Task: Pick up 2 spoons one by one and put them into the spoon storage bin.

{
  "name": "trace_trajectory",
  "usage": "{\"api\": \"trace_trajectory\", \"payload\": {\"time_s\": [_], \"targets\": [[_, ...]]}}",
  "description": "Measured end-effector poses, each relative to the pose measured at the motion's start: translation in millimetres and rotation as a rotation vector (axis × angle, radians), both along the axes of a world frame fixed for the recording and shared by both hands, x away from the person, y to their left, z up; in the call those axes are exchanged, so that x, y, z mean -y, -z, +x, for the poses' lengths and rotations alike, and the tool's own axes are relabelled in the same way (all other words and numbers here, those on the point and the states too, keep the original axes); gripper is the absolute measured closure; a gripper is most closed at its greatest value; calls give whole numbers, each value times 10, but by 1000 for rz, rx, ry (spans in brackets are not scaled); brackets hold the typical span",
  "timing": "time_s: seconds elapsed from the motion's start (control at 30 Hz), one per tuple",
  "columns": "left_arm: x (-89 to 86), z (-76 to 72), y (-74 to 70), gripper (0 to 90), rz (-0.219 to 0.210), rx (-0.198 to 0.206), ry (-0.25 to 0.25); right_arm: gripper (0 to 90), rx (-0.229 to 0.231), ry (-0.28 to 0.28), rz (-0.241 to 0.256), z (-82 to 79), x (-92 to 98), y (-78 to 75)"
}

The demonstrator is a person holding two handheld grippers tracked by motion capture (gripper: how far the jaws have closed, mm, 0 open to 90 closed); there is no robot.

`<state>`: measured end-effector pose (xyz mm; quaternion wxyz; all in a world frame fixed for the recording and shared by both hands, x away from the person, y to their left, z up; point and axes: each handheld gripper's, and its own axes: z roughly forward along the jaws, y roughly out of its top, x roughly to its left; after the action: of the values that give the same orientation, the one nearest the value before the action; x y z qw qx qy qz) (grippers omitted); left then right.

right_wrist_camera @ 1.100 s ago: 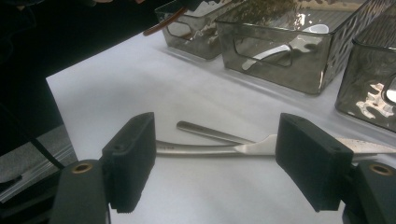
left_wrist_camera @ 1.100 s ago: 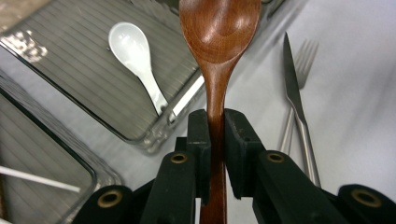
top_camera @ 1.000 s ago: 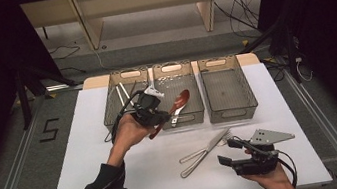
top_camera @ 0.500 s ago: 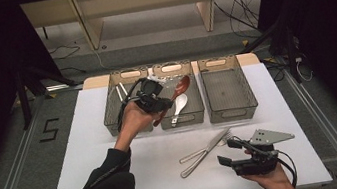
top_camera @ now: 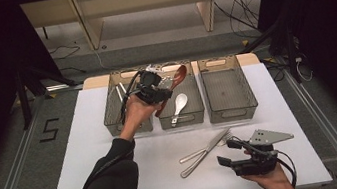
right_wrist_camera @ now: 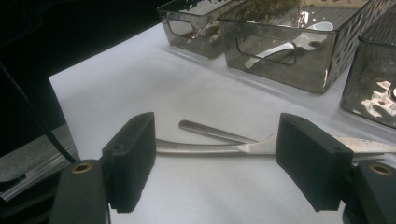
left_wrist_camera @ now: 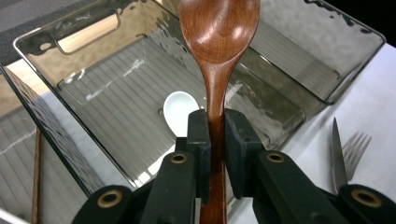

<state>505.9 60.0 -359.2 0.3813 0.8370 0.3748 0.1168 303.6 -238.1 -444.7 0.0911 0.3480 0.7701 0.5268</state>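
Since a moment ago, the left gripper (top_camera: 162,93) has carried the wooden spoon (top_camera: 173,85) farther over the middle bin (top_camera: 199,115). On the floor at the far left a taped "5" (top_camera: 49,129) reads clearly. The left gripper view shows its fingers (left_wrist_camera: 199,140) clamped on the spoon's handle, above a white spoon (left_wrist_camera: 180,106). The right gripper (right_wrist_camera: 219,158) hovers with fingers wide apart over a knife (right_wrist_camera: 224,148) and fork (right_wrist_camera: 212,131) on the counter (top_camera: 119,182).

A white-topped bench (top_camera: 89,152) stands on a grey floor (top_camera: 15,163) marked with a black numeral 5 (top_camera: 49,129). Beyond it sits a pale wooden shelf unit (top_camera: 142,2), with black cables (top_camera: 239,3) trailing across the floor. Both sides of the room lie in darkness.
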Motion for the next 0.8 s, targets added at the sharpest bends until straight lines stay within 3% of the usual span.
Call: {"api": "trace_trajectory", "payload": {"time_s": [0.37,0.8], "targets": [[-2,129,66,805,-50,-13,-47,298,1,-1,1,3,6,-2],[50,227,189,804,-70,-27,-77,298,-4,-2,5,5,10,2]]}}
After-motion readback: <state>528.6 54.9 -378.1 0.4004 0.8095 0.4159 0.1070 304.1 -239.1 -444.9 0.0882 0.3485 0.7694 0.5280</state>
